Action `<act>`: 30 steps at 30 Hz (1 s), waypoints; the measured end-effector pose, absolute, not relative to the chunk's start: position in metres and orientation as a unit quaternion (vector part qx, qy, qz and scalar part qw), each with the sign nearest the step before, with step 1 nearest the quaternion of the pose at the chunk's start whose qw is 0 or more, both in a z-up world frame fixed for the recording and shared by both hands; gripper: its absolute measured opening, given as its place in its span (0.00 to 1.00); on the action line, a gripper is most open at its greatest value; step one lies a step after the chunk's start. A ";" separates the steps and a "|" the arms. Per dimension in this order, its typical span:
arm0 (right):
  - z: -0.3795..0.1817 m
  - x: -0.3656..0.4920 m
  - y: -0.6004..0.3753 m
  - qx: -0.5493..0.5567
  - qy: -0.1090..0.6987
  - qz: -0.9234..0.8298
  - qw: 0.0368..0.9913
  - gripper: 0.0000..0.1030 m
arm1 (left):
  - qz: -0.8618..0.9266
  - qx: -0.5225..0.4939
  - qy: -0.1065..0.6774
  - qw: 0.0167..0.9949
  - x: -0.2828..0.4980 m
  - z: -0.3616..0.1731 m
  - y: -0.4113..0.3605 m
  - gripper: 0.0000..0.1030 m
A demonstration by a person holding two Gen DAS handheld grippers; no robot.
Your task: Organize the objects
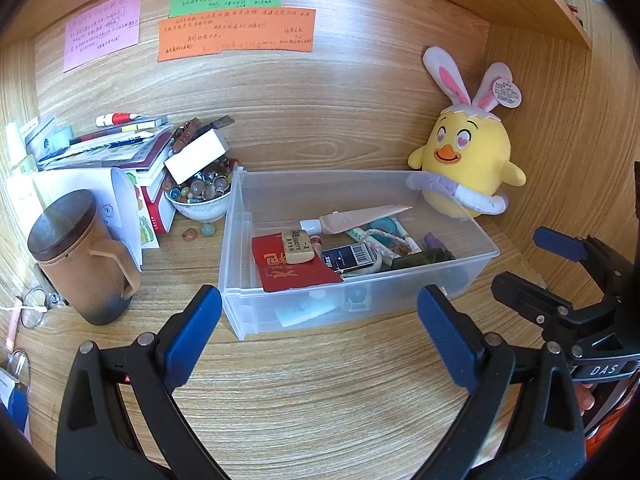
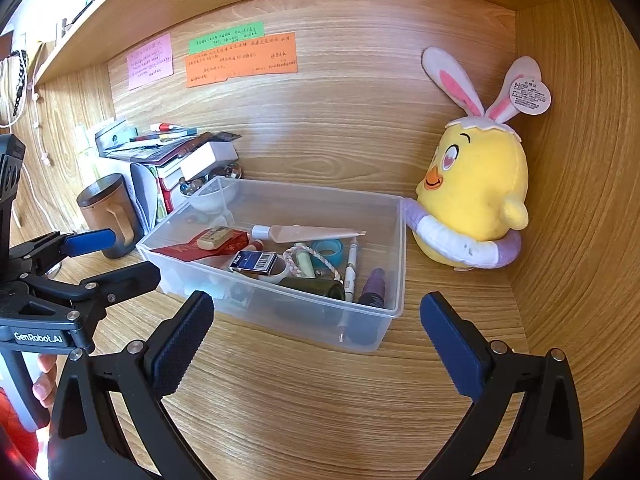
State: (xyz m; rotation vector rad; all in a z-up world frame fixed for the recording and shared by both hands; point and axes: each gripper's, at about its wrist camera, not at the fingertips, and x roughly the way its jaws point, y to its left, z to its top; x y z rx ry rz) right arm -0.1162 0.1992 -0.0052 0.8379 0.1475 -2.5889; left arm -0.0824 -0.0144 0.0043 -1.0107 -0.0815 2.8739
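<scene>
A clear plastic bin [image 1: 476,260] stands on the wooden desk and also shows in the right wrist view [image 2: 396,264]. It holds a red envelope [image 1: 296,270], an eraser [image 1: 298,246], a pink tube [image 1: 352,218], a blue box [image 1: 350,258], tape [image 2: 328,250], a pen [image 2: 351,268] and dark bottles [image 2: 316,288]. My left gripper [image 1: 320,332] is open and empty in front of the bin. My right gripper [image 2: 316,340] is open and empty, also in front of it. Each gripper shows in the other's view, my right gripper [image 1: 540,264] and my left gripper [image 2: 116,256].
A yellow chick plush [image 1: 468,160] sits right of the bin against the back wall. A brown lidded mug [image 1: 80,256], a bowl of marbles [image 1: 200,196] and a stack of books [image 1: 120,148] stand to the left. Two loose marbles [image 1: 198,232] lie by the bowl. Paper notes [image 1: 236,34] hang on the wall.
</scene>
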 end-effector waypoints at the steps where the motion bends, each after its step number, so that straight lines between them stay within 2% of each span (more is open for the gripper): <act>1: -0.005 -0.116 0.200 0.300 0.052 -0.930 0.207 1.00 | 0.942 -0.331 -0.025 0.047 -0.083 0.005 -0.013 0.97; 30: -0.001 -0.119 0.202 0.302 0.043 -0.929 0.208 1.00 | 0.946 -0.320 -0.020 0.050 -0.077 0.010 0.001 0.97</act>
